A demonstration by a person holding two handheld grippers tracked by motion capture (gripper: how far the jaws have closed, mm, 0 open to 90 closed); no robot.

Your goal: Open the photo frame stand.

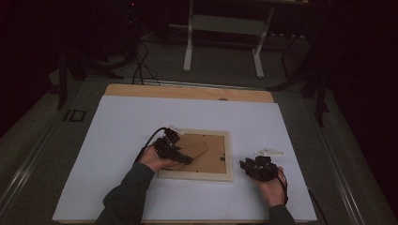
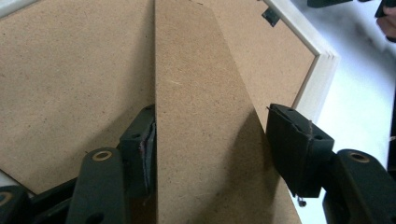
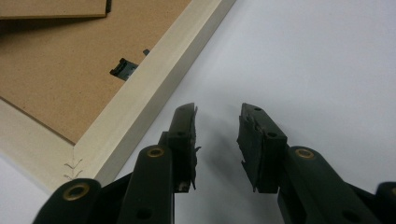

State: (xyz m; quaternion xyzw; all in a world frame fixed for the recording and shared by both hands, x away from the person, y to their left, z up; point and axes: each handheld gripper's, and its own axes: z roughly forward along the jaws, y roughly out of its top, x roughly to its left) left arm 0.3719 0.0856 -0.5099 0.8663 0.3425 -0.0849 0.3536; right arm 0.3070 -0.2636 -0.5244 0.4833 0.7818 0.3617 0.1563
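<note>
We have a picture frame lying face down on the white bench, its fibreboard backing upward. The left tongs reach over the near-left part of the backing, and the hinged easel stand runs up between their jaws. In the left gripper view the left jaw lies against the stand's straight edge, while the right jaw stands clear of the slanted edge, so we read these tongs as released around the stand, not clenched on it.

The right tongs rest on the bare bench just beside the frame's right rail, jaws apart with nothing between them. A small black turn clip sits on the backing just beyond their left jaw. A grey three-cornered plate lies past them on the bench.

We judge the step to be taking hold of the stand to swing it on its hinge. To do it well, we centre the stand between the jaws, close squarely on both edges low down, and move it gently so the thin board does not crack. The right tongs could steady the frame's rail so it does not slide.
</note>
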